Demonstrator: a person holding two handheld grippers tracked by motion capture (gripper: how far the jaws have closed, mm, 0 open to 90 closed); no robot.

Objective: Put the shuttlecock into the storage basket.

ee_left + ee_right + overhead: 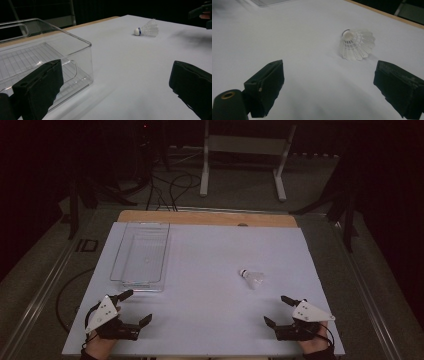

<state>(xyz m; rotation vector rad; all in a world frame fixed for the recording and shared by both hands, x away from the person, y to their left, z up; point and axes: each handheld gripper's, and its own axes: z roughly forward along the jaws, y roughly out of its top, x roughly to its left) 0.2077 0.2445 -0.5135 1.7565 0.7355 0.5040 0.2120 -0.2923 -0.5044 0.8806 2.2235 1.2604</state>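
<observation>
A white shuttlecock (252, 277) lies on its side on the white table top (210, 310), right of centre. At the left stands an empty clear plastic bin (140, 255). My left gripper (136, 307) rests near the front left, just in front of the bin, open with nothing between its jaws. My right gripper (277, 310) rests near the front right, a little short of the shuttlecock, open as well. In the left gripper view the bin (45, 57) is close at the left and the shuttlecock (147, 28) lies far off. The right gripper view has the shuttlecock (357, 45) just ahead of its gripper (329, 85).
A wooden strip (207, 217) runs along the table's far edge. Beyond it, on a dark floor, are cables (170, 190) and a grey metal stand (245, 155). The other hand's gripper (202, 12) shows at the top right of the left gripper view.
</observation>
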